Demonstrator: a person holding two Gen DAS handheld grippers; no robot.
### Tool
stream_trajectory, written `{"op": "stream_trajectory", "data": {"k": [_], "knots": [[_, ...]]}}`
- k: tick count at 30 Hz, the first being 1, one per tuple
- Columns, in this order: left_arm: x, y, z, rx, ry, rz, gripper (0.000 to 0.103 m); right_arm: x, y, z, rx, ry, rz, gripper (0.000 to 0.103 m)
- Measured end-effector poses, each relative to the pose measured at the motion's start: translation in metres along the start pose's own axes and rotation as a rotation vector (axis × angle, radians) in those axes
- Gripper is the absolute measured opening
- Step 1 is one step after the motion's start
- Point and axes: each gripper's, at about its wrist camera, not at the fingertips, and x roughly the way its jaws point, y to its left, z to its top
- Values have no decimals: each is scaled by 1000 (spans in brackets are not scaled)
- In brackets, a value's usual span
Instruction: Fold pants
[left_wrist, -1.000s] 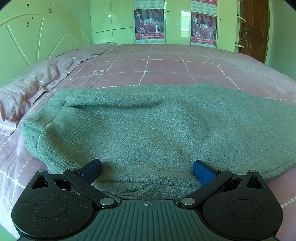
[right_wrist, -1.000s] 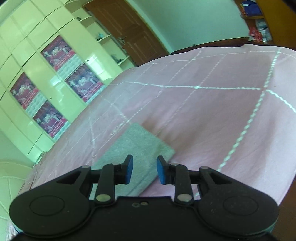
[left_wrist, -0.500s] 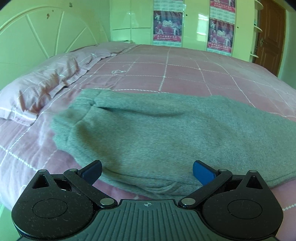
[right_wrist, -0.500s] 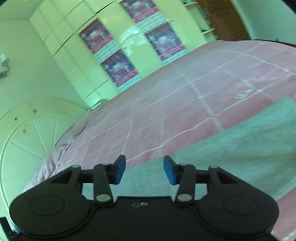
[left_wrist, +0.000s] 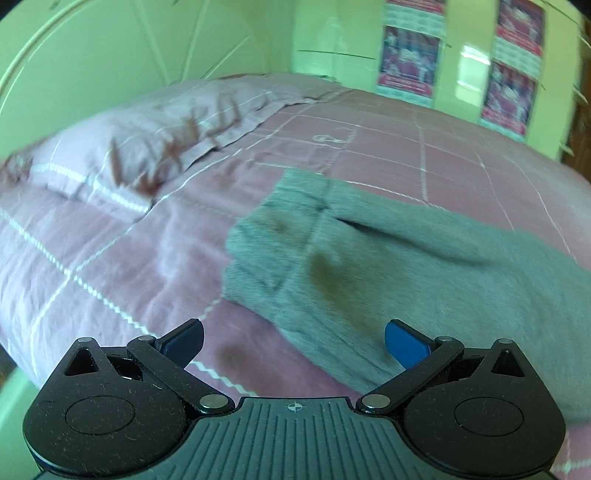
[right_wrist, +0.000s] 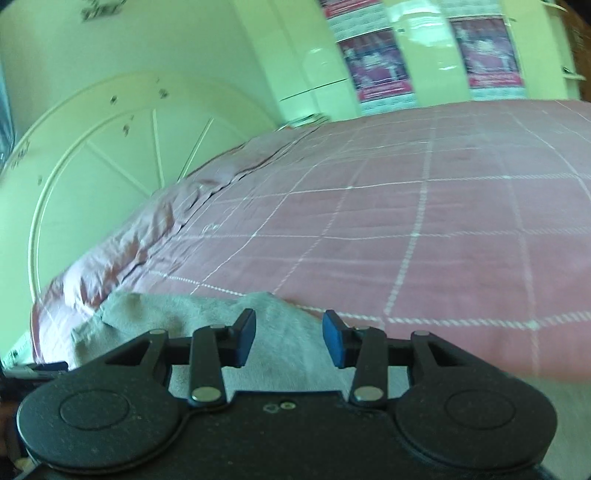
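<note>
Grey pants (left_wrist: 424, 266) lie flat on the pink bed, waistband end toward the pillow, reaching off to the right in the left wrist view. My left gripper (left_wrist: 293, 345) is wide open and empty, just above the pants' near edge. In the right wrist view the pants (right_wrist: 284, 347) show pale grey below and between the fingers. My right gripper (right_wrist: 289, 341) is open and empty, right over the cloth's far edge. The pants' far right part is hidden.
A pink checked bedspread (right_wrist: 424, 229) covers the bed. A pink pillow (left_wrist: 147, 144) lies at the left by the pale green headboard (right_wrist: 110, 166). Wardrobe doors with posters (left_wrist: 513, 85) stand behind. The bed's near edge drops off at the lower left (left_wrist: 14, 373).
My left gripper has pulled back and swung left, so the pants' waistband end now sits right of centre. My right gripper has swung toward the headboard and opened wider over the pants.
</note>
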Motion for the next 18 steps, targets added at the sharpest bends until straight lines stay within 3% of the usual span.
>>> {"op": "stream_trajectory", "data": {"k": [7, 9, 12, 16, 18], "knots": [[32, 28, 13, -188, 15, -68, 103, 81, 5, 22, -72, 134, 38, 33], [39, 32, 13, -218, 12, -85, 97, 100, 9, 26, -98, 174, 52, 33], [45, 36, 11, -242, 0, -108, 95, 121, 6, 31, -109, 207, 61, 34], [50, 38, 10, -224, -6, -138, 84, 142, -3, 35, -99, 281, 87, 36], [50, 39, 8, -224, -9, -163, 76, 144, -7, 33, -78, 324, 167, 32]]}}
